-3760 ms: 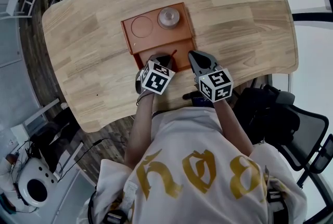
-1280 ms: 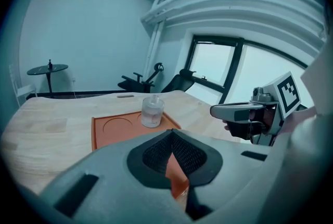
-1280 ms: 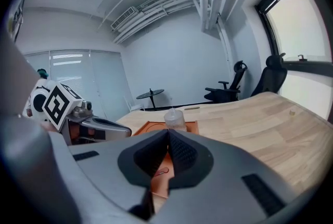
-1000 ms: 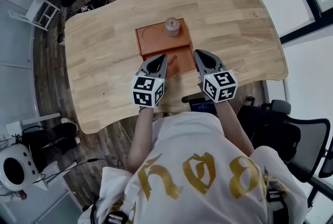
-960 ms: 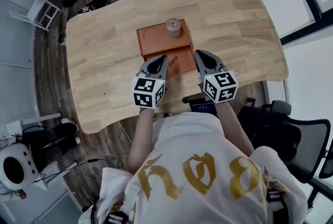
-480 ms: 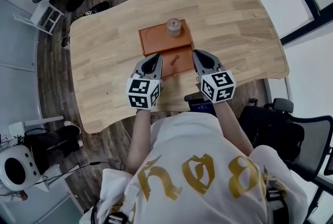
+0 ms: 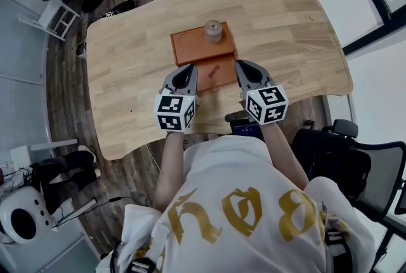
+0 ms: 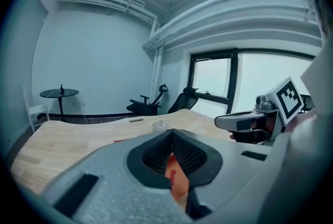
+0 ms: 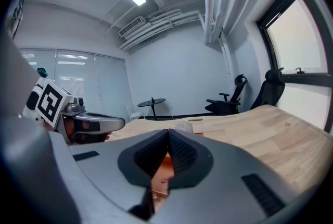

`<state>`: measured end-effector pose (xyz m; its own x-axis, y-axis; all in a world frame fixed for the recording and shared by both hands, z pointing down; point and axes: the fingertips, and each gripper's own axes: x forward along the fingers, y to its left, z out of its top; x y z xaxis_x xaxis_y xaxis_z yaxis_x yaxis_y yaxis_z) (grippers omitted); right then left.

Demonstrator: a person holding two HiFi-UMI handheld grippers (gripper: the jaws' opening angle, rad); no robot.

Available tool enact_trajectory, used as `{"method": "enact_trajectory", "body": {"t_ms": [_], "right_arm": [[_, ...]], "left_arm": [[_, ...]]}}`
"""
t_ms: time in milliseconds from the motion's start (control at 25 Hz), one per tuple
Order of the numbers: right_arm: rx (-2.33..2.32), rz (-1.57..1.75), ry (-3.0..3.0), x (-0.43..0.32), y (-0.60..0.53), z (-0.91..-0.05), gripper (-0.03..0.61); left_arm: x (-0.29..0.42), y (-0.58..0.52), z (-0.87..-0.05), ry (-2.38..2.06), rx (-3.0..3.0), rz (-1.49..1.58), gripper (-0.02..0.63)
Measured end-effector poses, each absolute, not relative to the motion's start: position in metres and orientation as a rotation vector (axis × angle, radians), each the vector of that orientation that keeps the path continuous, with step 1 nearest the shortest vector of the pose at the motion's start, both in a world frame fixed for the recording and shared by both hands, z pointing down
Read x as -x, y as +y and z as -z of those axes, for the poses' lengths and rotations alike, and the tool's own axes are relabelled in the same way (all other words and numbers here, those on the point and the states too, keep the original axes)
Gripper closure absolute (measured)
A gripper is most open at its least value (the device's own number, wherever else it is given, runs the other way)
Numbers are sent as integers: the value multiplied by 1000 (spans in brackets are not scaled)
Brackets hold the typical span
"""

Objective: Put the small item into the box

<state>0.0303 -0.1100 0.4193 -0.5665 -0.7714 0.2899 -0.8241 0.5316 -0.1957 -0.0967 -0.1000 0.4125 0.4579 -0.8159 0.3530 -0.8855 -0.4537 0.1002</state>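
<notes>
The small item point(image 7: 214, 70), a reddish peg, is seen lying in the near part of the orange box point(image 7: 190, 49), roughly midway between the two hand-held grippers. Whether it lies flat cannot be told. A strip of the box and the item point(image 8: 171, 173) is glimpsed below the closed tips in the left gripper view.

The left hand-held gripper point(image 7: 189, 67) is held just left of the item, its jaws brought together at the tips with nothing gripped. The right hand-held gripper point(image 7: 240, 65) is held just right of it, likewise closed on nothing.

A round container point(image 7: 213, 30) is stood on the far right corner of the box. The box is set near the middle of the wooden tabletop point(image 7: 285, 30).
</notes>
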Motion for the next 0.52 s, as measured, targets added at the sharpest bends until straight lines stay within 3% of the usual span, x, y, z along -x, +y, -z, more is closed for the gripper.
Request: {"method": "enact_trajectory", "body": {"t_ms": [520], "right_arm": [[-1371, -484, -2589, -35, -116, -422, 566]], "left_arm": [[99, -110, -421, -1454, -2429, -417, 604]]}}
